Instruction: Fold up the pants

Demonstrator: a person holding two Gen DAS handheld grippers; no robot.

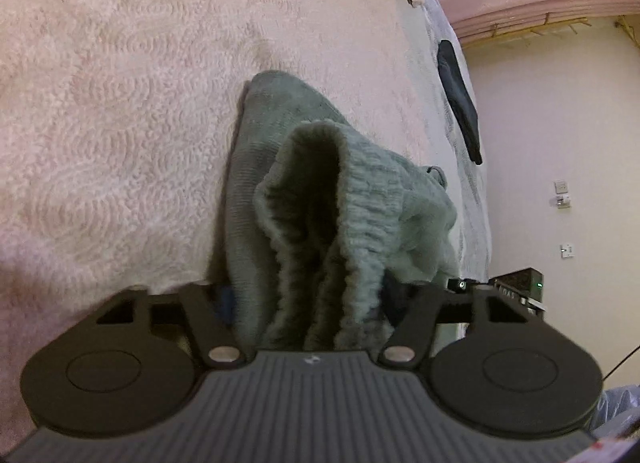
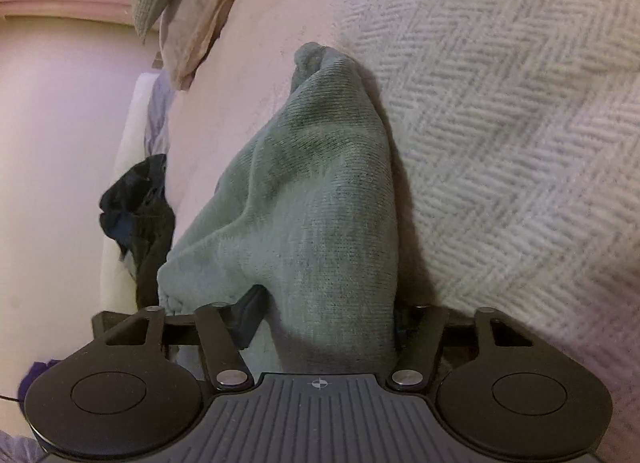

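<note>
Lying bunched on the bed, the pants (image 1: 304, 199) fill the middle of both views — grey-green, fleecy, with a ribbed waistband that gapes open in the left wrist view. From the lower centre of that frame the cloth runs up to a rounded end near the middle. In the right wrist view the pants (image 2: 320, 199) rise from the bottom centre to a knotted tip in the upper middle.

The left gripper (image 1: 316, 323) sits at the bottom of its frame with the waistband gathered between its jaws. The jaws stand partly closed, the cloth filling the gap and touching both sides; the fingertips are hidden by fabric, so a firm pinch cannot be told.

The right gripper (image 2: 324, 323) is likewise at the bottom of its frame, jaws partly closed around a thick fold of the pants. The cloth packs the space between them — the tips are hidden here too.

Under the pants lies a pale pink blanket (image 1: 120, 103) with a swirled pile, filling the left of the left wrist frame. A white herringbone cover (image 2: 500, 123) takes the right of the right wrist frame. A dark garment (image 2: 136, 215) hangs at the left edge there, and folded cloth (image 2: 188, 11) sits at upper left.
</note>
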